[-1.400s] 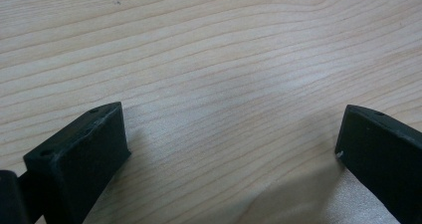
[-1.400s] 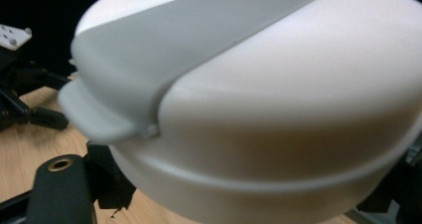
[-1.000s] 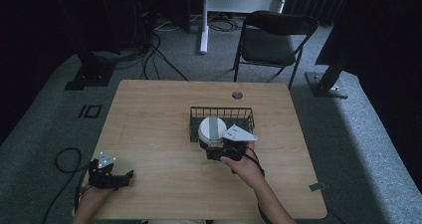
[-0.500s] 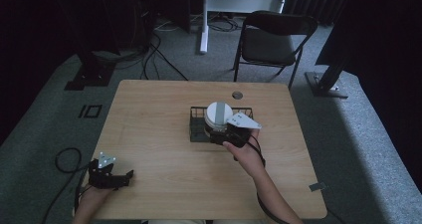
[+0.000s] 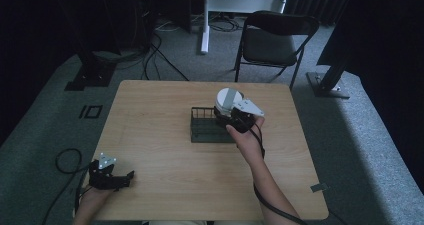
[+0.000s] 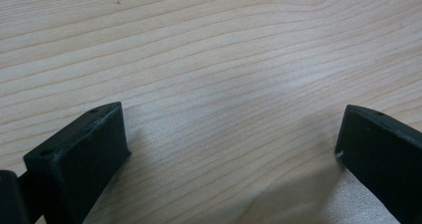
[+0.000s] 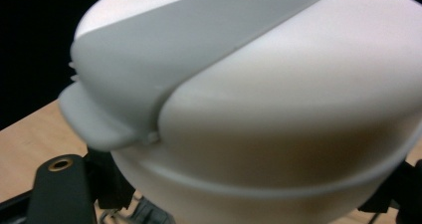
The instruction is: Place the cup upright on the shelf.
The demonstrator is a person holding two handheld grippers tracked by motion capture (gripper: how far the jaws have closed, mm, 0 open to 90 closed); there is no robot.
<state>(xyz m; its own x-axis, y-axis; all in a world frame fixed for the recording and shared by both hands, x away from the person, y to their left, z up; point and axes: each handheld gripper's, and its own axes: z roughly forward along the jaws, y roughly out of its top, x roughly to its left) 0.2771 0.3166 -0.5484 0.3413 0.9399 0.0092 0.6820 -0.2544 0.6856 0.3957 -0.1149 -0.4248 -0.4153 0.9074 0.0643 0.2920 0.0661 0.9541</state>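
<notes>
A white round container with a grey band across its lid [image 5: 227,99] is held above the far right end of a dark wire basket [image 5: 206,130] at the table's middle. My right gripper [image 5: 234,116] is shut on it from the near side. In the right gripper view the container [image 7: 278,109] looms close, with the right gripper [image 7: 229,199] clamped low on its body and one black finger [image 7: 59,186] at the left. My left gripper [image 5: 114,177] rests near the table's front left corner, open. Its own view shows the left gripper [image 6: 231,149] over bare wood.
The wooden table [image 5: 150,135] stands on grey carpet. A black folding chair [image 5: 272,40] stands behind the table's far right side. Cables [image 5: 150,50] trail on the floor at the back left, and a cable loop [image 5: 67,160] lies beside the left gripper.
My right gripper has carried the white container up and away from me, from the basket's near side to above its far right end. The left gripper has stayed still.
</notes>
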